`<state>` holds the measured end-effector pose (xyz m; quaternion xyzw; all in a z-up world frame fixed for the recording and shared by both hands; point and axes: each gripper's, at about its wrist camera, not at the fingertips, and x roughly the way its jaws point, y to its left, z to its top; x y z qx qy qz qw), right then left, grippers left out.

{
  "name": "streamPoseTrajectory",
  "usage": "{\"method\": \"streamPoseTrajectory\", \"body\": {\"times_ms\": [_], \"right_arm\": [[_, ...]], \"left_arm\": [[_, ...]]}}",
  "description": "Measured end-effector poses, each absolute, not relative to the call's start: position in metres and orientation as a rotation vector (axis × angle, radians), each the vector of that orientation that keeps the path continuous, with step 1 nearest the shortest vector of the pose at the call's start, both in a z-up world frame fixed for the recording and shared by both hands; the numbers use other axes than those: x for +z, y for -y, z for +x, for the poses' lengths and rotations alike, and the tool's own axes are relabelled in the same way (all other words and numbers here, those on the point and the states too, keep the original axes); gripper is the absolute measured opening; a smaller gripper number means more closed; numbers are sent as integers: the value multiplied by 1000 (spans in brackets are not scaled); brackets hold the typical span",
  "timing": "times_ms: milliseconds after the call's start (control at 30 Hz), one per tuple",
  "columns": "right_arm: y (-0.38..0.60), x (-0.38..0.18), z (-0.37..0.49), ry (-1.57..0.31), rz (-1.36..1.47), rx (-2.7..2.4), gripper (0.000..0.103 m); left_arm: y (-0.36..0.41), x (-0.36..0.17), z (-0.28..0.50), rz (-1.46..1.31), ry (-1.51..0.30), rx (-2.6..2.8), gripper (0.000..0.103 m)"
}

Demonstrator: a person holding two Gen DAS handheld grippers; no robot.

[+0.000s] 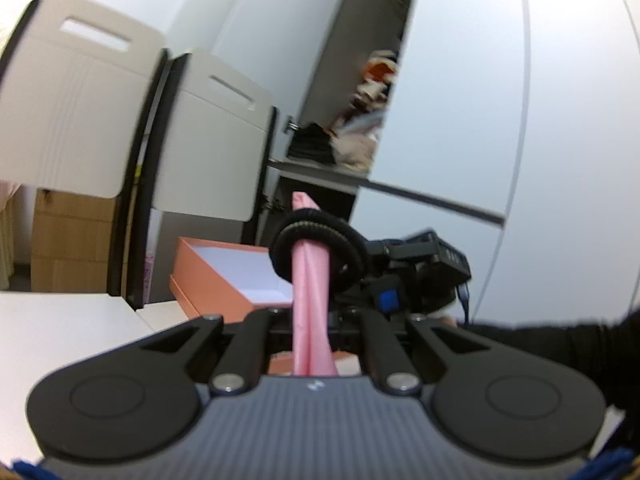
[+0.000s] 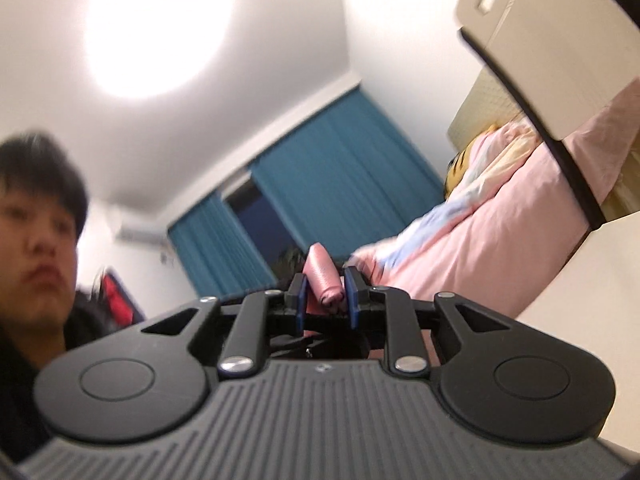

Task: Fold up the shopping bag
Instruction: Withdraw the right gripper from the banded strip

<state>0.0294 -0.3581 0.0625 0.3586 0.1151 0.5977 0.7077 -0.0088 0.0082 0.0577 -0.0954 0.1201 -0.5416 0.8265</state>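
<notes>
The pink fabric shopping bag (image 1: 310, 292), rolled into a narrow bundle, is held up in the air between the 2 tools, above the white counter (image 1: 68, 332). In the left wrist view it runs straight out from the middle of the left tongs (image 1: 311, 344), standing nearly upright in the frame, and a black elastic loop (image 1: 316, 248) circles it partway along. The left fingers themselves are hidden behind the bundle and the tool body, so I cannot tell how far those tongs are closed or whether they pinch the cloth.

Beyond the loop, the other black tool (image 1: 416, 276) faces this one, held by an arm in a black sleeve (image 1: 560, 340) that comes in from the right edge. An open salmon-pink cardboard box (image 1: 224, 276) with a white inside sits on the counter just behind the bundle.

In the right wrist view the right tongs (image 2: 325, 294) point upward and back toward the person, whose blurred face (image 2: 36, 240) shows at the left. Its 2 blue-padded fingers (image 2: 301, 300) stand partly closed on either side of the rolled end of the bag (image 2: 326, 280), close against it and apparently clamping it. Teal curtains (image 2: 320, 200) and a bed with pink bedding (image 2: 500, 220) lie behind.
</notes>
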Motion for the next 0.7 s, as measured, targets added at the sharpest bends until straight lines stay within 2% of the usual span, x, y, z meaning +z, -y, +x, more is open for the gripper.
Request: {"method": "streamPoseTrajectory", "body": {"times_ms": [233, 300, 367, 567, 633, 700], "right_arm": [[350, 70, 36, -218, 788, 1181, 26], [347, 75, 37, -217, 741, 1137, 25], [342, 81, 33, -207, 673, 1094, 20], [327, 84, 26, -210, 526, 948, 18], [323, 85, 26, -214, 488, 878, 18], [320, 86, 27, -210, 458, 802, 17]], "left_arm": [[-8, 61, 24, -290, -297, -1130, 10], [-6, 60, 33, -288, -304, -1131, 17], [-2, 59, 40, -269, -306, -1129, 31], [11, 51, 55, -172, -326, -1067, 52], [21, 50, 52, -72, -295, -986, 60], [34, 49, 45, 53, -237, -908, 63]]}}
